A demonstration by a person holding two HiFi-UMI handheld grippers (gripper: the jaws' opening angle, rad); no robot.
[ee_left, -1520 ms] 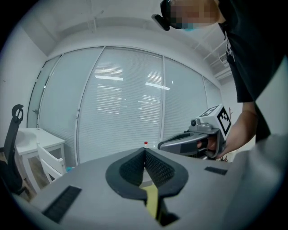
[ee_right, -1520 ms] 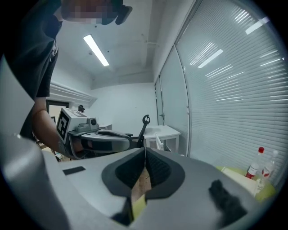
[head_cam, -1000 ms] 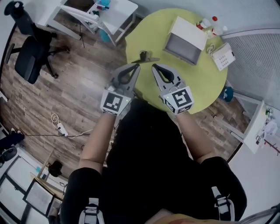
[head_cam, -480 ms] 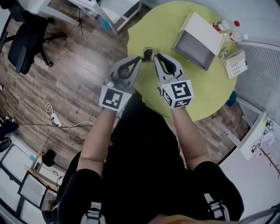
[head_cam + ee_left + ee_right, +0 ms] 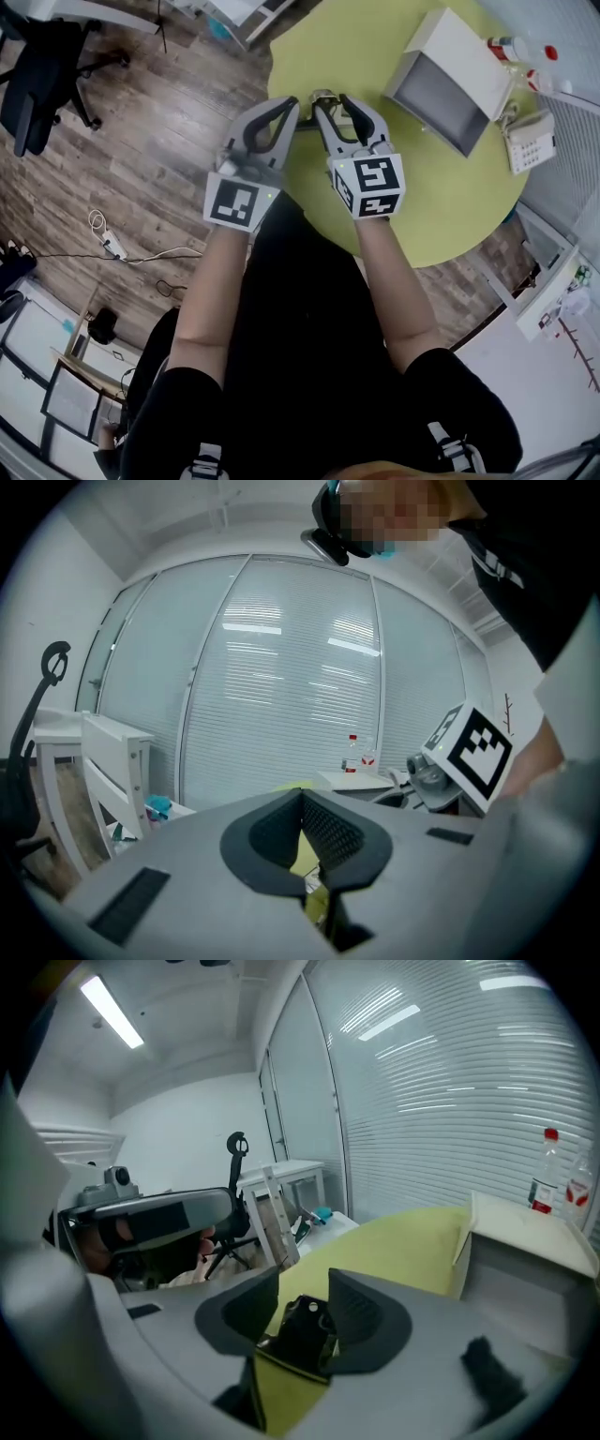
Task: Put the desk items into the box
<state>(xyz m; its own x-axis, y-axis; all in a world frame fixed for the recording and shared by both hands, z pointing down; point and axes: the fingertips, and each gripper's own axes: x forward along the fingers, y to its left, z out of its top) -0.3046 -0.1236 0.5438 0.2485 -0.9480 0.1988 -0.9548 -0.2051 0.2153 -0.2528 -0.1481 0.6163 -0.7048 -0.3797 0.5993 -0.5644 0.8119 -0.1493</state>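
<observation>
A small black desk item (image 5: pixel 322 96) with a metal part stands near the left edge of the round yellow-green table (image 5: pixel 412 197). My right gripper (image 5: pixel 330 101) is open, its jaws have just been opening, and the black item (image 5: pixel 302 1331) sits between them with a gap on the left side. Just left of it, at the table's edge, my left gripper (image 5: pixel 292 106) is shut and empty; its jaws (image 5: pixel 306 892) meet at the tips. The open white box (image 5: pixel 465 56) lies on its side at the table's far right, also in the right gripper view (image 5: pixel 525 1241).
A white keypad device (image 5: pixel 531 144) and two red-capped bottles (image 5: pixel 521 49) lie beyond the box. A black office chair (image 5: pixel 37 75) and a power strip with cable (image 5: pixel 109 246) are on the wood floor to the left. White desk frames stand behind the table.
Both grippers came down and forward to the table's left edge. The right gripper's jaws, shut before, now stand apart around the black item. The left stayed shut.
</observation>
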